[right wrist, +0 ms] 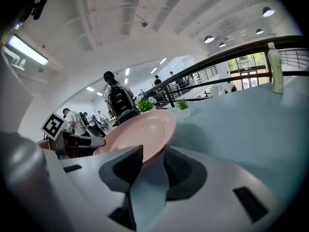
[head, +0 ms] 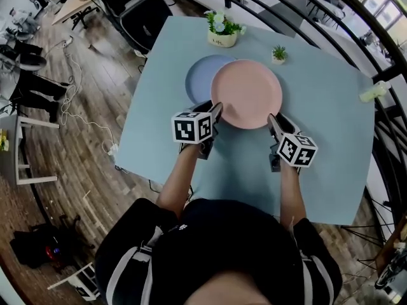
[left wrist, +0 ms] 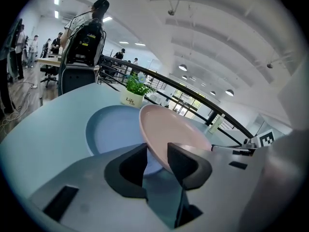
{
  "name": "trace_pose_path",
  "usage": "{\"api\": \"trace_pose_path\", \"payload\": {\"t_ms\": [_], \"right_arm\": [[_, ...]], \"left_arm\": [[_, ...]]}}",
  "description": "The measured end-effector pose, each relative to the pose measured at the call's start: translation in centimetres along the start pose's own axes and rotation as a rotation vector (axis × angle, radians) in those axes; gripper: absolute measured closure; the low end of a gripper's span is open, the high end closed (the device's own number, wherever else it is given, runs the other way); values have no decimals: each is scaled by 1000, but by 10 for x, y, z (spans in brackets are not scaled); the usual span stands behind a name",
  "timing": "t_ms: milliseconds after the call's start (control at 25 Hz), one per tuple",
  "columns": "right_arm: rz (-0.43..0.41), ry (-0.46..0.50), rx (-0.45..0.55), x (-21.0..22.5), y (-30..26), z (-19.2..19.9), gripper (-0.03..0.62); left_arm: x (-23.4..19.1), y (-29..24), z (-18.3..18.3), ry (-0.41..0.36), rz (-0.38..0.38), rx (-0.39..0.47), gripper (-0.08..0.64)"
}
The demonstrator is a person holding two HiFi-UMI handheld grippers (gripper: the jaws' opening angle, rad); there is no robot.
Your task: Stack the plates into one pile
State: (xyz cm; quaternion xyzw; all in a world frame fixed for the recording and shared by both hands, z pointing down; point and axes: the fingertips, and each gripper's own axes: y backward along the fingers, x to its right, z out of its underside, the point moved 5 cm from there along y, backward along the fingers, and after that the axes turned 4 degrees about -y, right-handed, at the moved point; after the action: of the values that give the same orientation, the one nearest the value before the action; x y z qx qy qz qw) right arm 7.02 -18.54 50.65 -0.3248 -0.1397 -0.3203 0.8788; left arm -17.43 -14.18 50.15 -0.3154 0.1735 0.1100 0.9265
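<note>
Pink plate (head: 247,94) gripped at its near rim from both sides: left gripper (head: 215,110) and right gripper (head: 273,120) each clamp it, likely to keep it steady. It hangs partly over the blue plate (head: 198,78), which lies toward the far edge of the bench (head: 331,170), ready for stacking.

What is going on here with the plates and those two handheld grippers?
A person holds a gripper in each hand, and both are clamped on the near rim of the pink plate: the left gripper at its left side, the right gripper at its right. The plate looks raised off the light blue table and overlaps the right part of the blue plate, not yet centred on it. Two small potted plants stand beyond.
</note>
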Motion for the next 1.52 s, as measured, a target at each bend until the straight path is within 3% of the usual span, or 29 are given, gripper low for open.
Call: {"api": "trace_pose_path", "payload": {"t_ms": [720, 1520], "right_arm": [[25, -15, -6, -49, -57, 7, 453], [87, 0, -32, -86, -88, 22, 446]], "left_arm": [[-76, 9, -14, 8, 31, -22, 428], [-128, 16, -13, 32, 119, -49, 422]]}}
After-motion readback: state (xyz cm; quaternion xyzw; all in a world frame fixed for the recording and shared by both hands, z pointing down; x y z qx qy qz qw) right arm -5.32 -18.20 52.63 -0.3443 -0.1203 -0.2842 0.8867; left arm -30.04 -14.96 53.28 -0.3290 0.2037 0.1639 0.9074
